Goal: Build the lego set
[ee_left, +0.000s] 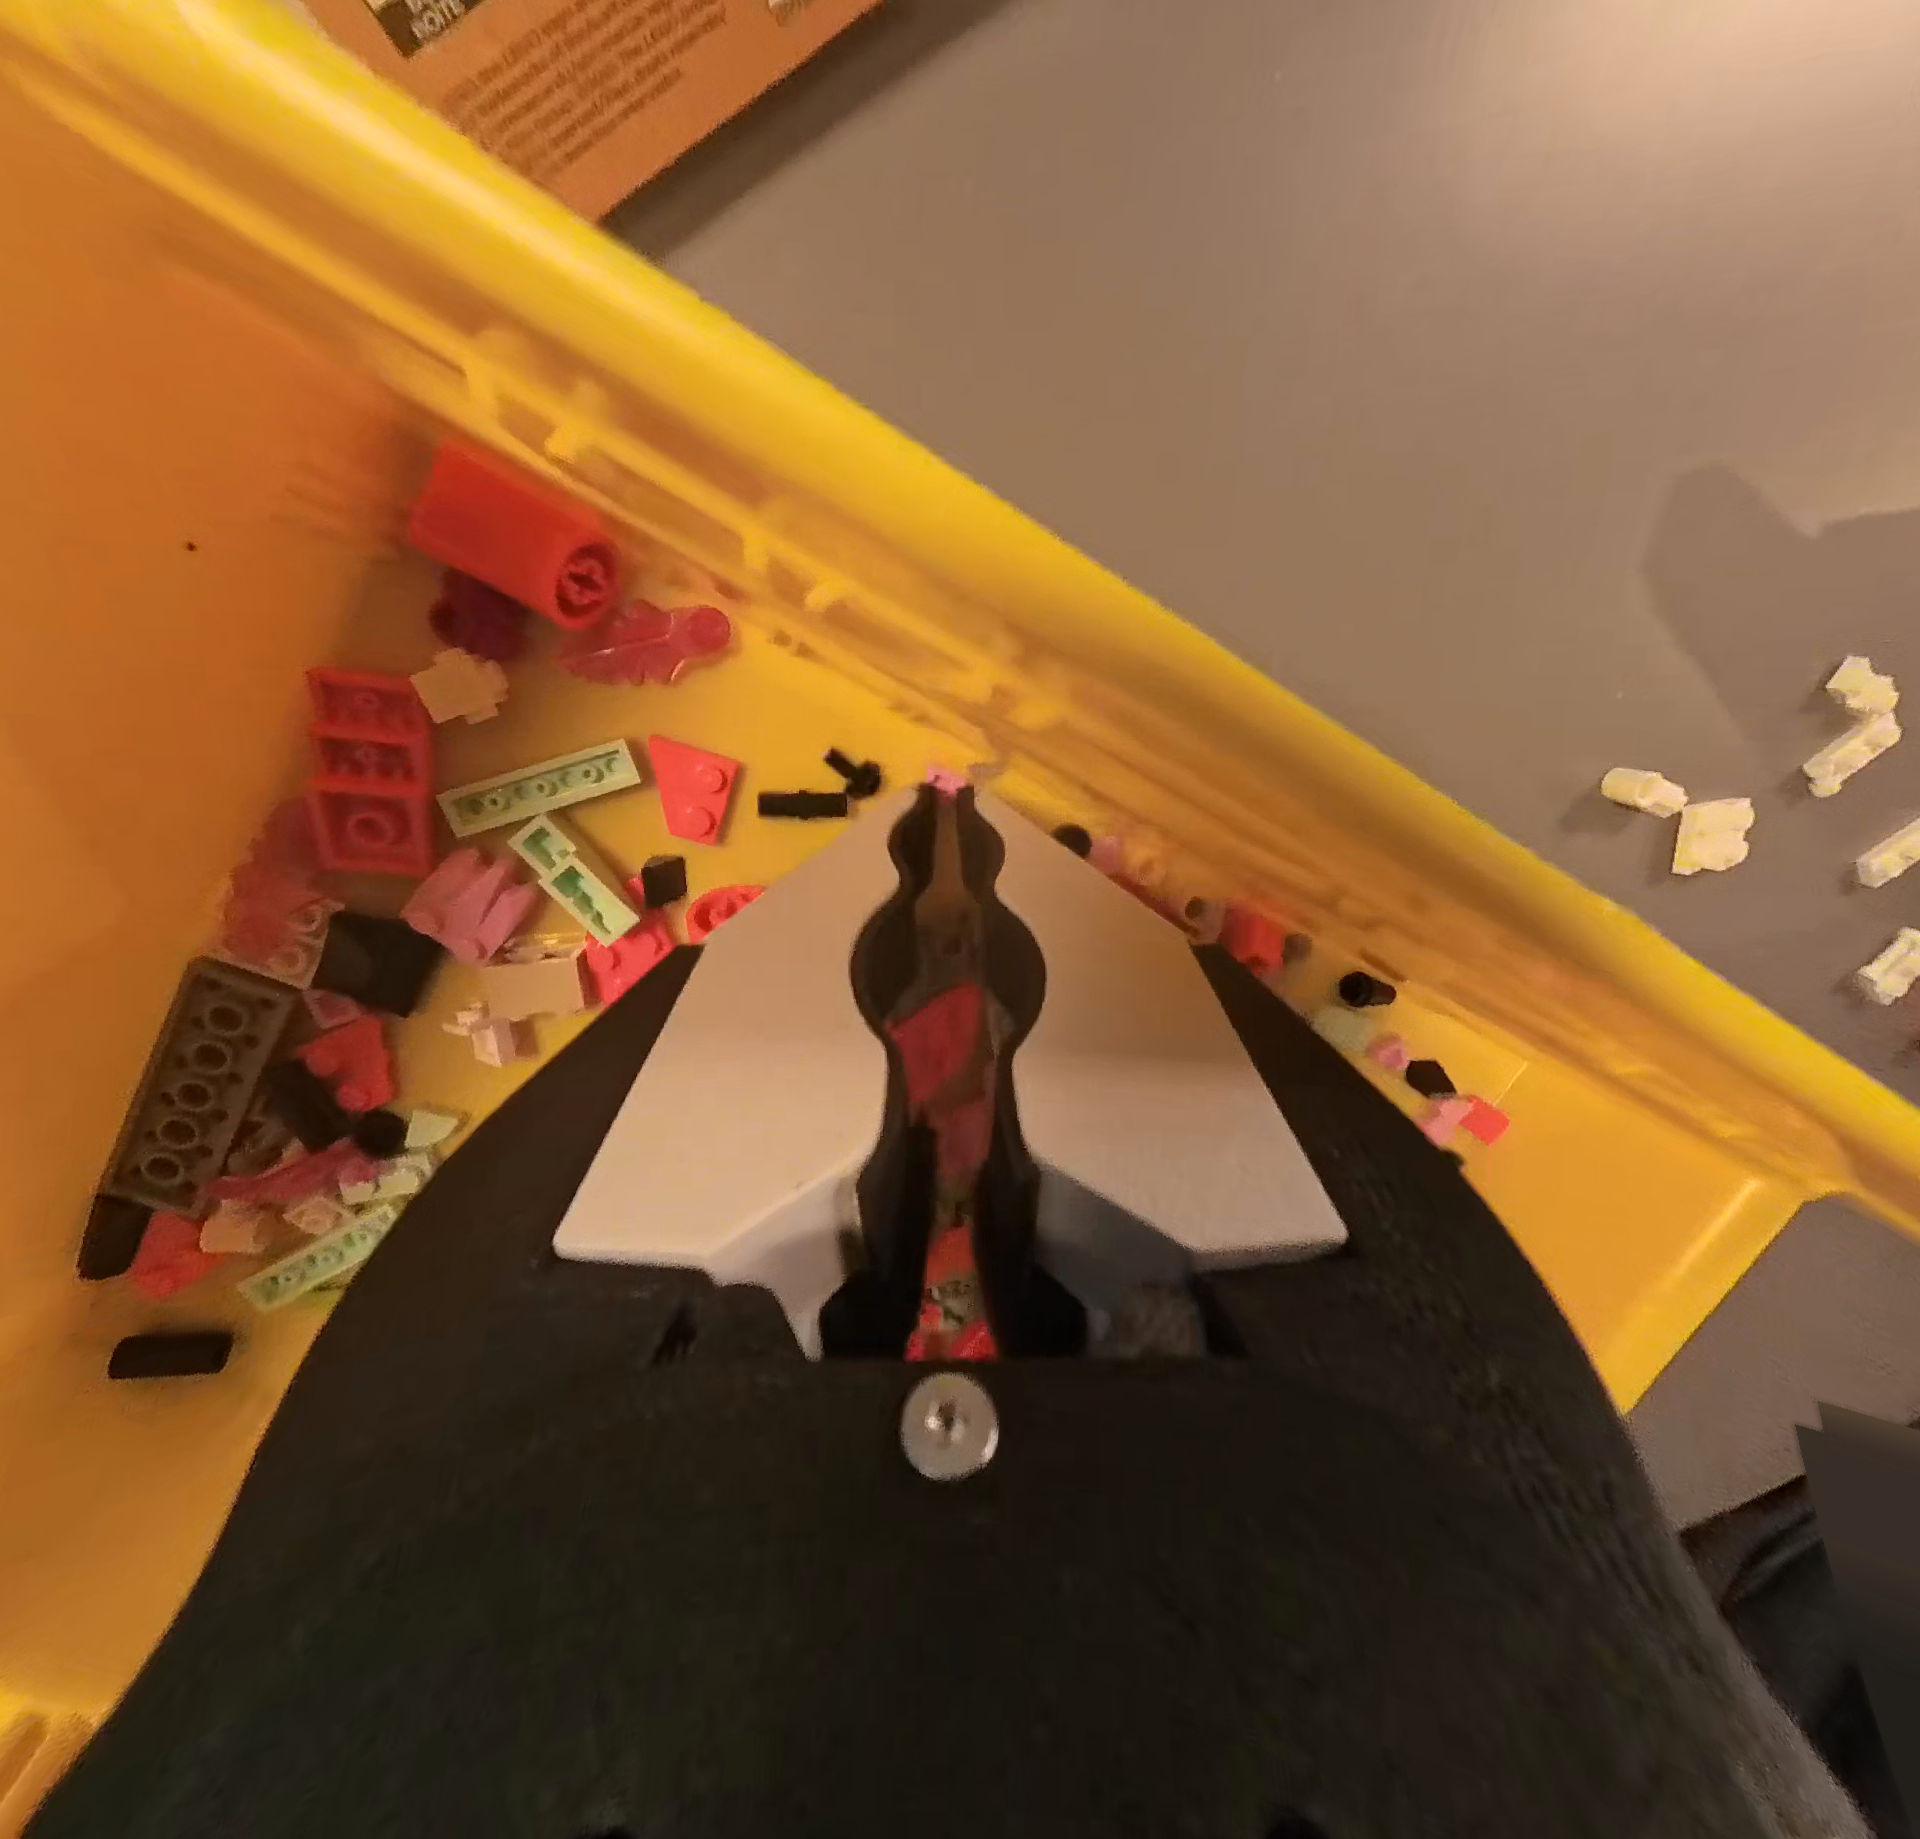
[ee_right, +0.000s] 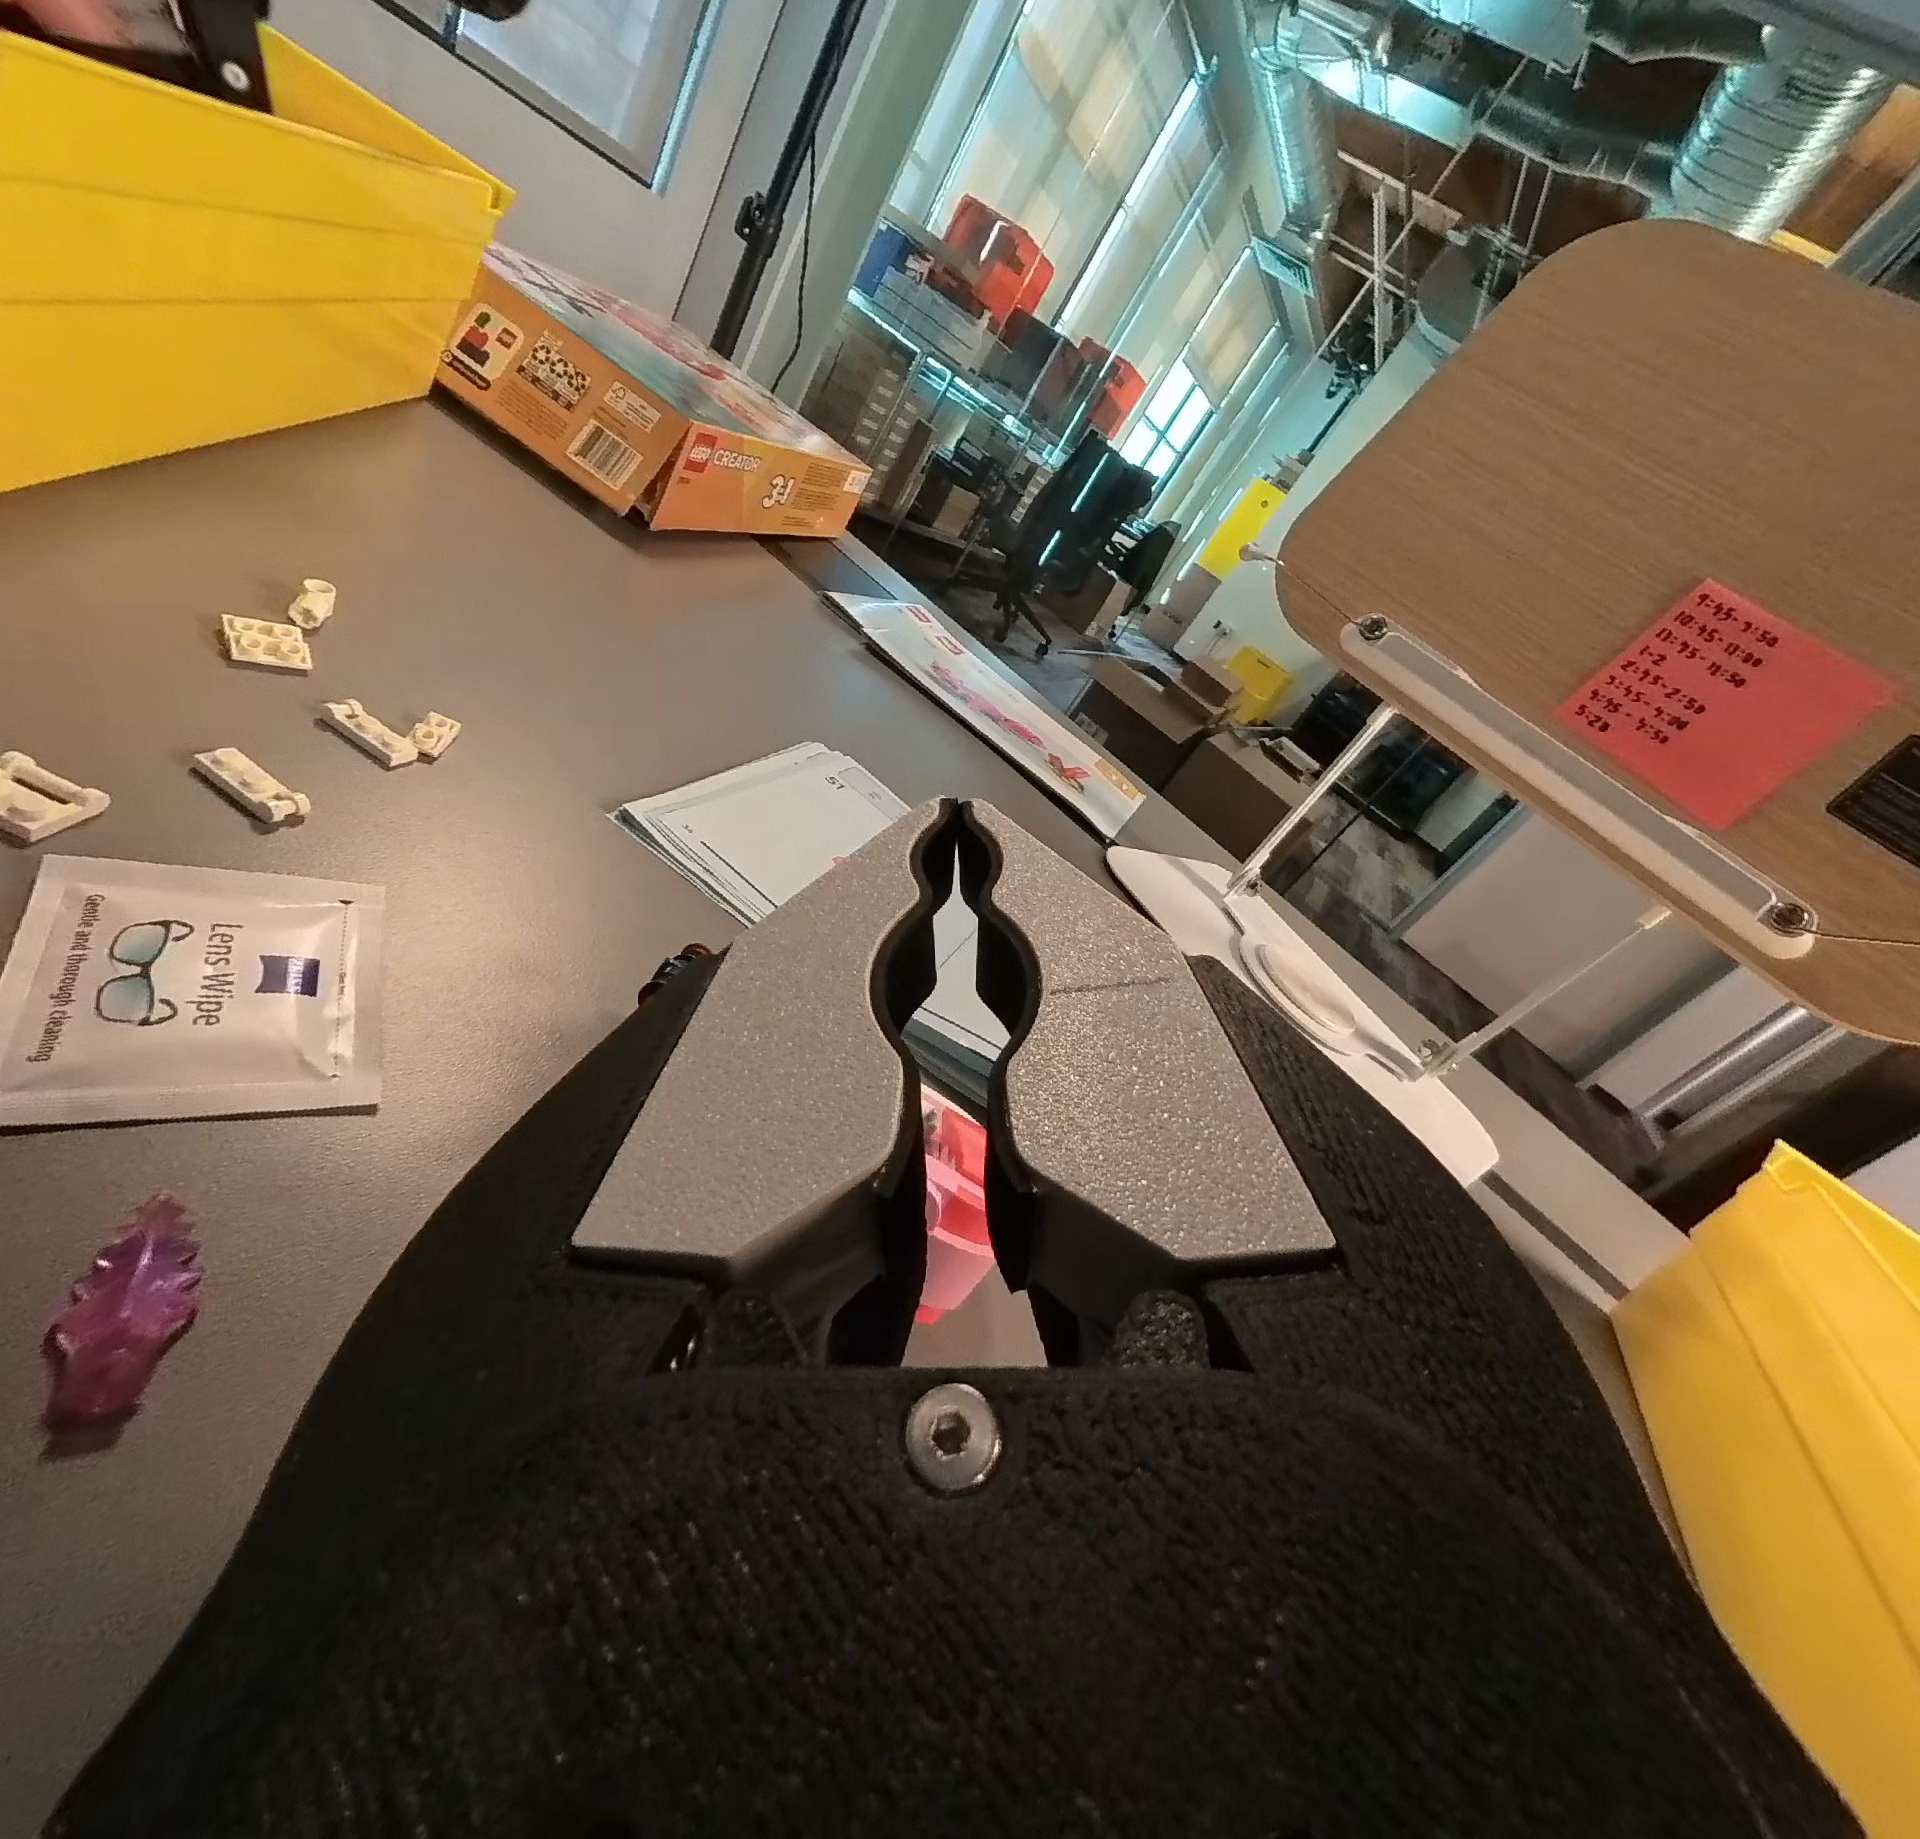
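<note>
While right gripper (ee_right: pixel 954 808) idles shut, left gripper (ee_left: pixel 948 790) pinches pink piece (ee_left: pixel 945 777).

The left gripper (ee_left: pixel 948 802) has a wide black body with a coarse woven-looking texture, one silver screw on its midline, and two pale wedge-shaped finger plates whose black inner edges curve in wavy scallops. The right gripper (ee_right: pixel 956 810) is built alike: textured black body, a hex-socket screw, and speckled grey plates over black scalloped edges.

Lens-wipe sachet (ee_right: pixel 197 989) beside purple leaf piece (ee_right: pixel 123 1311)
</note>
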A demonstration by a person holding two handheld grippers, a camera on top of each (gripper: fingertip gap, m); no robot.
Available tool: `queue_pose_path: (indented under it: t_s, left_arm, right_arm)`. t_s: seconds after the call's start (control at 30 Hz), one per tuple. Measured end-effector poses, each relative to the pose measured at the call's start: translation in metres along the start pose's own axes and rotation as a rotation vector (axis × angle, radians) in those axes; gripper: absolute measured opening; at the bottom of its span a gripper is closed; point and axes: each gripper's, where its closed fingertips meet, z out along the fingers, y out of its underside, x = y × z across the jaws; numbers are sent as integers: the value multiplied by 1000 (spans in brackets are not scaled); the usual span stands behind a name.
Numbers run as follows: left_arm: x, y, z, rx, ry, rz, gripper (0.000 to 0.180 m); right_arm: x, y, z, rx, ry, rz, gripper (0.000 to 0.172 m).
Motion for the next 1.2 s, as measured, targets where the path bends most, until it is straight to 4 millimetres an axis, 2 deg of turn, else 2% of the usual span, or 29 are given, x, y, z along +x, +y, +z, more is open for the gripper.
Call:
queue_pose_path:
  t_s: [0.2, 0.4, 0.5, 0.6, 0.67, 0.8, 0.9, 1.0, 1.2]
  left_arm:
    - [-5, 15, -12, -26, -18, 38, 0]
    - [-5, 14, -28, 31, 10, 27, 0]
    - [2, 14, -36, 54, 33, 31, 0]
    - [0, 12, -41, 81, -13, 67, 0]
    - [-4, 11, -37, 79, -55, 66, 1]
    - [3, 8, -23, 39, -5, 21, 5]
    - [-3, 5, -15, 12, -56, 38, 9]
    - [0, 4, -10, -11, -28, -4, 16]
    - [0, 9, -6, -56, -29, -27, 16]
  right_arm:
    - [-2, -1, 0, 3, -9, 0, 0]
    - [-3, -1, 0, 3, -16, -4, 0]
    - [-3, -1, 0, 5, -16, -2, 0]
    - [-4, -1, 0, 2, -18, -4, 0]
    - [-4, -1, 0, 2, -22, -6, 0]
    - [-6, -1, 1, 3, -27, -10, 0]
    - [-6, -1, 0, 3, -30, -11, 0]
    - [-7, -1, 1, 3, -35, -12, 0]
    - [-8, -2, 1, 6, -41, -11, 0]
